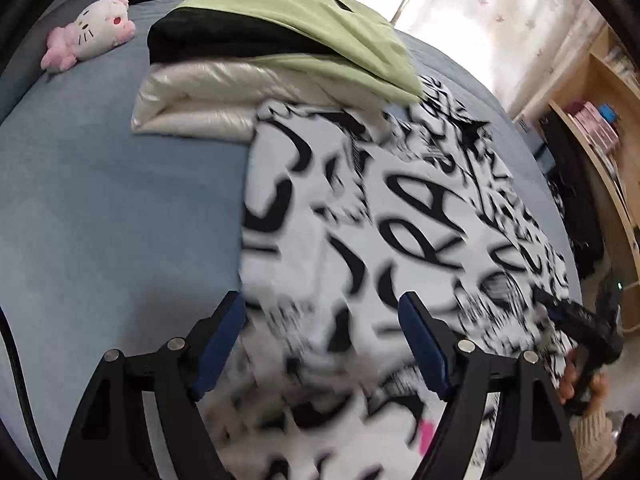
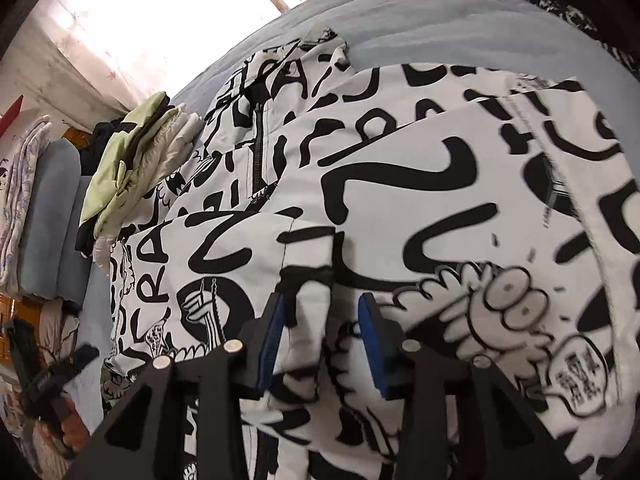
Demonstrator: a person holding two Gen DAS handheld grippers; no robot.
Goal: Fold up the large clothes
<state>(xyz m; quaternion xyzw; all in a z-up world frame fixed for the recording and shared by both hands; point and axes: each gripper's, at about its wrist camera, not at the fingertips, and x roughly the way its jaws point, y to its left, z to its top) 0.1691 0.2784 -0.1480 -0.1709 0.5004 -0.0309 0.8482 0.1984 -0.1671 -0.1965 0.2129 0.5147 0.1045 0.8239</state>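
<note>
Bed [image 1: 100,208]: blue cover, carrying the jacket [image 2: 400,184] | Jacket: lying partly folded, white with black graffiti lettering, zip showing, beside a stack of folded clothes [image 1: 248,92] | Step: judged mid-fold; next needing a fresh hem grip | Left claw [image 1: 322,344]: hovering wide open, empty | Right claw [image 2: 320,340]: standing part-open astride a cloth ridge, grip uncertain.

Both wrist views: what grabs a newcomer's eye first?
The black-and-white graffiti-print jacket sprawled over the blue bed, filling both views. Behind it sits a pile of folded clothes topped by a light green garment, with a pink-and-white plush cat at the bed's far corner.
</note>
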